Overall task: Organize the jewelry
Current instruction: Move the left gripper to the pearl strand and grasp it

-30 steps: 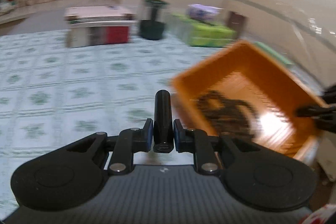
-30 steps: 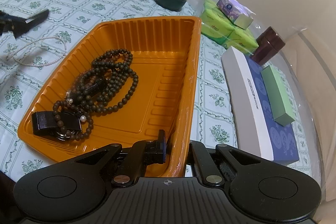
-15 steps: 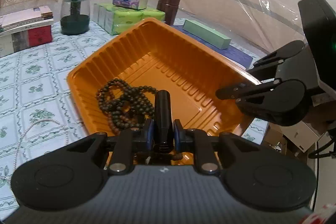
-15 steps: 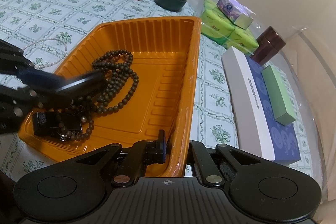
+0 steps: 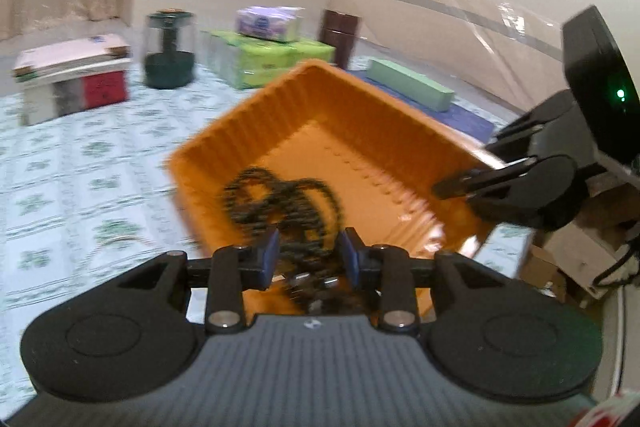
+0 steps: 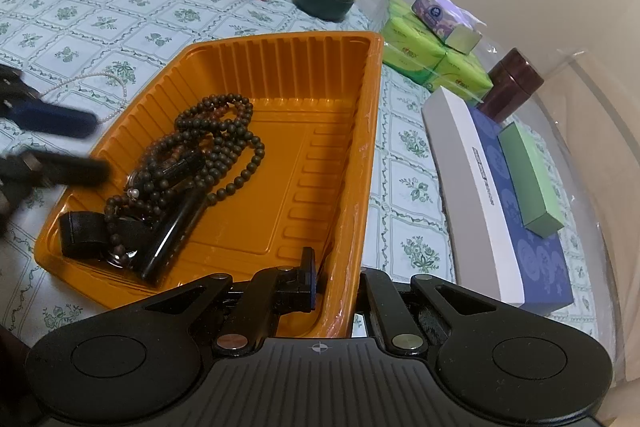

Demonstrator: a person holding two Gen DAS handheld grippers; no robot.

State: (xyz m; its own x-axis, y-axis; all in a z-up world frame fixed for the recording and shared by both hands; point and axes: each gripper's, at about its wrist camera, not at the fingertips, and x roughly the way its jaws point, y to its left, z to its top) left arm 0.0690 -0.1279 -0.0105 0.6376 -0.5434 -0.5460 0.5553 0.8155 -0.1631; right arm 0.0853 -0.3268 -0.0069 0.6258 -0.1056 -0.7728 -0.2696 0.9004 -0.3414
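Now the orange tray (image 6: pixel 280 99) is pinched at its near wall by the right gripper (image 6: pixel 336 283). The left gripper (image 5: pixel 308 255), jaws just opened and empty, hovers over the dark beads (image 6: pixel 216 147) and black tube (image 6: pixel 176 227) in it. If the thin wall is tugged, everything could be spilled; the pearl strand (image 6: pixel 100 83) outside could be missed.

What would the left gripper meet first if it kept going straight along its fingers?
Most likely the dark bead necklace heaped in the orange tray, which lies directly ahead of the left gripper. The frame is blurred, so depth is uncertain.
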